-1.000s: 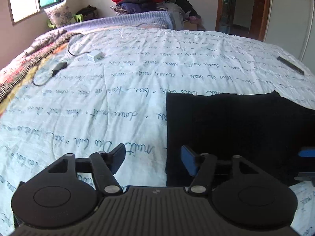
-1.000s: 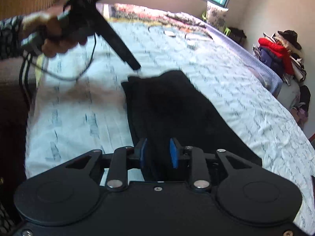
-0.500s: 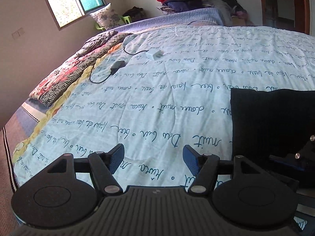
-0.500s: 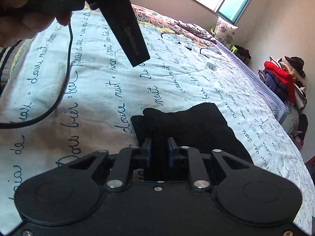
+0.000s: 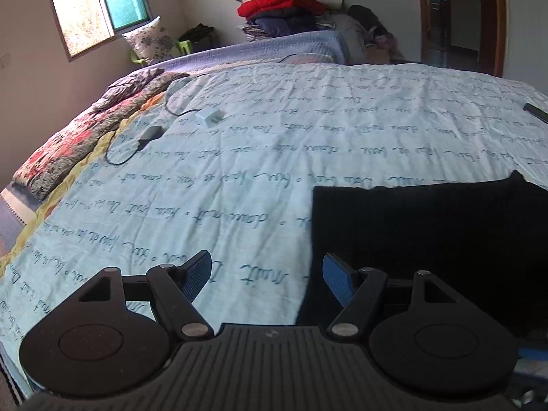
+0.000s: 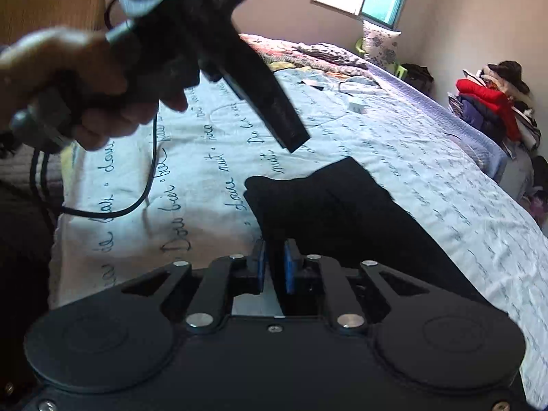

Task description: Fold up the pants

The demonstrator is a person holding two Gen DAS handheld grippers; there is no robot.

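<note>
Pants: we are seeing black pants (image 5: pixel 428 239) lying folded on the pale blue bedspread (image 5: pixel 274 157) printed with cursive script; in the left wrist view they are filling the lower right, their straight left edge running up from just beside the right fingertip.

Pants, right wrist view: we are seeing the dark cloth (image 6: pixel 342 212) stretching away from the gripper toward the right, its near end bunching up a little over the bedspread (image 6: pixel 428 178).

Left gripper: we are reading the left gripper (image 5: pixel 265 274) as spread wide, its jaws having just been opening further, with only bedspread showing between the blue pads (image 5: pixel 337 279); nothing is being held.

Left gripper, from the right wrist camera: we are seeing it (image 6: pixel 291 138) blurred and hanging above the bedspread, apart from the pants, carried by the person's left hand (image 6: pixel 85 85), with a black cable (image 6: pixel 137 191) looping down from it.

Right gripper: we are seeing the right gripper (image 6: pixel 274 267) with its blue pads (image 6: pixel 290 267) drawn close together and pinching the near edge of the pants.

Bed clutter: we are noting a small white adapter (image 5: pixel 209 118) and a dark charger with its cord (image 5: pixel 149 134) lying well apart from the pants, near a floral blanket (image 5: pixel 78 144) along the left edge.

Room: we are noting a window (image 5: pixel 97 7), a patterned pillow (image 5: pixel 150 42) and a pile of clothes (image 5: pixel 284 10) topped with red beyond the bed.
</note>
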